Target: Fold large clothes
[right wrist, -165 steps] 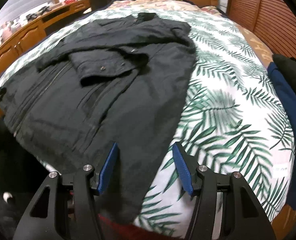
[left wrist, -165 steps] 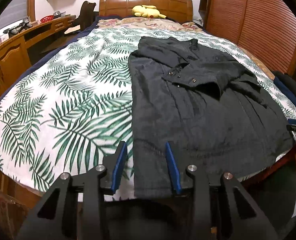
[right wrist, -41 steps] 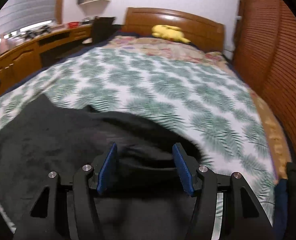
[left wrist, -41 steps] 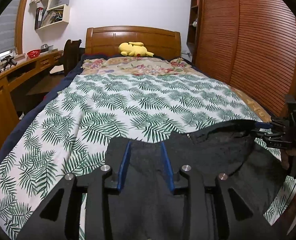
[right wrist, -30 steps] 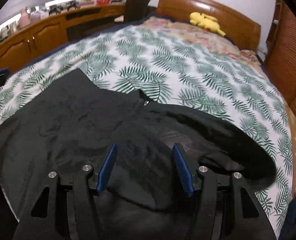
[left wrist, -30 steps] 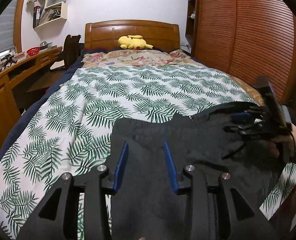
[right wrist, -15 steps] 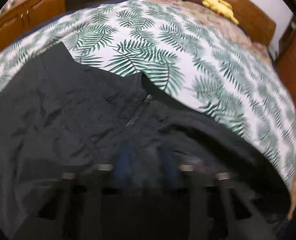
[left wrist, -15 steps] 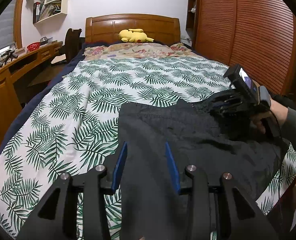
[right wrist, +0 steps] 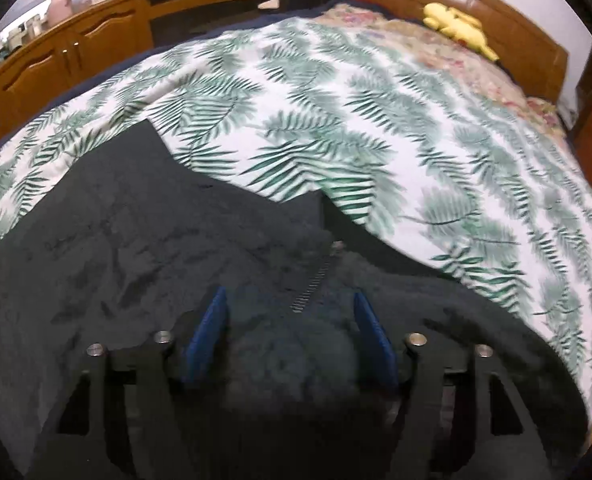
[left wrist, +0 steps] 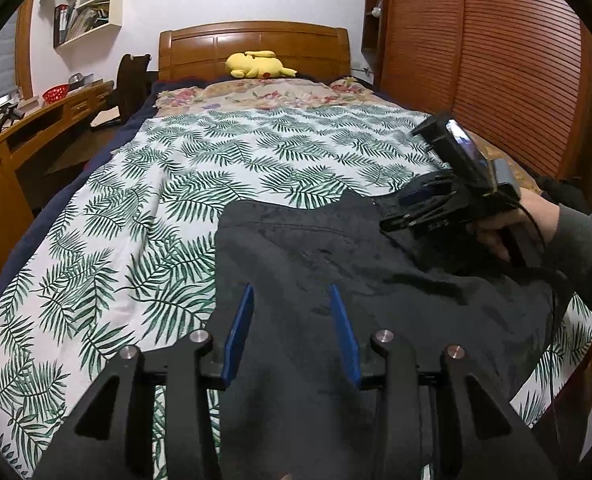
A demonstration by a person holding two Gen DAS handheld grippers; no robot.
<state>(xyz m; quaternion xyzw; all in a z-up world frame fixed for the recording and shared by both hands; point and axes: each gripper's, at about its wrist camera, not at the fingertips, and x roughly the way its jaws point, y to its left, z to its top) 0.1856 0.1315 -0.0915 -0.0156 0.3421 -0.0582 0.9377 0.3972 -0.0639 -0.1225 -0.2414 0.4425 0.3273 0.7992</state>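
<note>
- Two grippers are working over one black jacket [left wrist: 336,264], which is lying folded on the near end of the bed [left wrist: 144,208], on the palm-leaf bedspread.
- Left gripper [left wrist: 292,298] is hanging over the jacket's left part with its blue pads [left wrist: 238,332] standing moderately apart; dark fabric is showing in the gap, but whether the pads are pressing on it cannot be told from this view.
- Right gripper [right wrist: 290,298] is pointing steeply down at the jacket; its jaws have just been opening and are now standing wide.
- Right fingers [right wrist: 208,332] are sitting either side of the zipper [right wrist: 316,280] with cloth bunching between them, and the pads are not clamping it; the picture is blurring here.
- In the left wrist view, the right gripper [left wrist: 412,210] is lying low on the jacket's far right corner, with a hand [left wrist: 508,228] wrapping its grip and a grey sleeve behind it.
- Jacket's far edge is running across the bed roughly level, with a small notch at the zipper.
- Yellow plush toy [left wrist: 258,65] is lying at the wooden headboard [left wrist: 252,42], well apart from the jacket.
- Wooden desk [right wrist: 96,40] is running along the bed's left side, slatted wardrobe doors [left wrist: 496,60] along the right.
</note>
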